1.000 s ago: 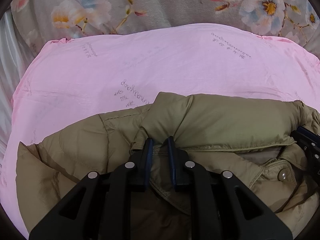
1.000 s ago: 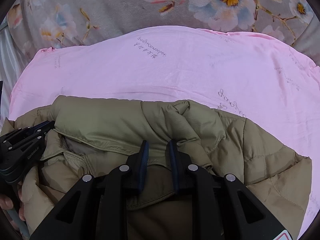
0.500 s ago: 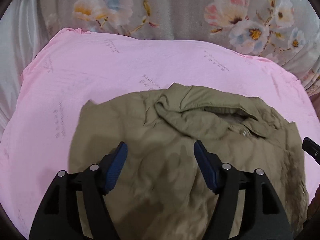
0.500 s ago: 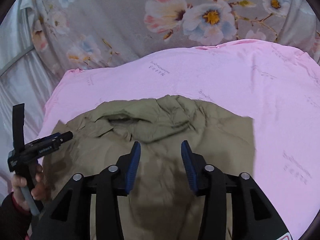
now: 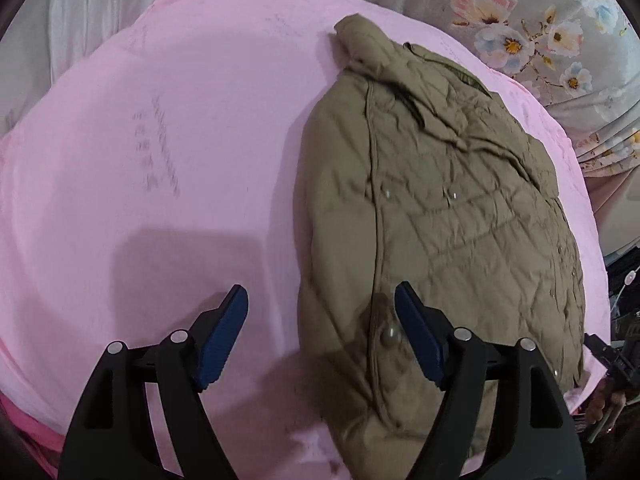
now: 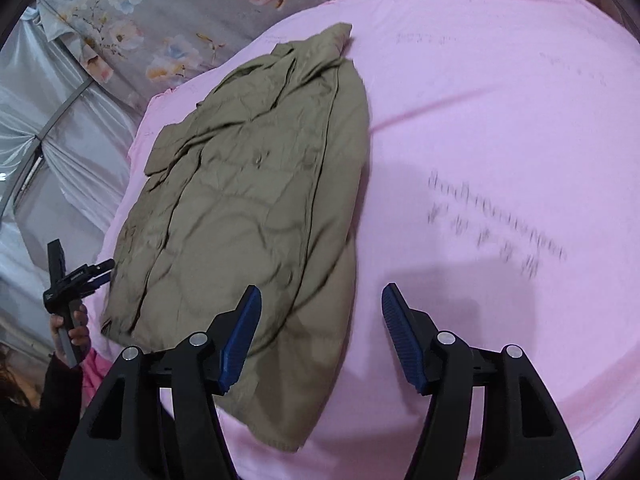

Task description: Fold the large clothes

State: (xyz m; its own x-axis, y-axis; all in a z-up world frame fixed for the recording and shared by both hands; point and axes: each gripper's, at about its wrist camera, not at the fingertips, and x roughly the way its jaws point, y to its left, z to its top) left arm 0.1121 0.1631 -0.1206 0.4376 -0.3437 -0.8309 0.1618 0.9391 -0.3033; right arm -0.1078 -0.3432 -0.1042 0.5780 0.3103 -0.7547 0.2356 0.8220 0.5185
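- Pink sheet (image 5: 168,152): covers the bed and carries the garment. In the left wrist view its left part is bare; a floral cover (image 5: 520,40) lies past its far edge.
- Left gripper (image 5: 320,332): released, with nothing between the blue pads. Its jaws have just been opening. It hovers above the near left edge of the jacket (image 5: 440,208), not touching it.
- Jacket: a quilted olive coat, lying flat and lengthwise on the sheet, collar toward the far edge, hem toward the near edge. It sits nearer one side edge of the sheet, with wide bare sheet on the other side.
- Right gripper (image 6: 320,332): released and empty; its jaws have just been opening. It hangs over the near right edge of the jacket (image 6: 256,200).
- Progress, as a judgement: the garment appears laid out narrow with a long straight fold along one side. A crosswise fold, hem to collar, appears to remain.
- Change: one second earlier both grippers were clenched on fabric at the collar. Both have let go and drawn back toward the hem.
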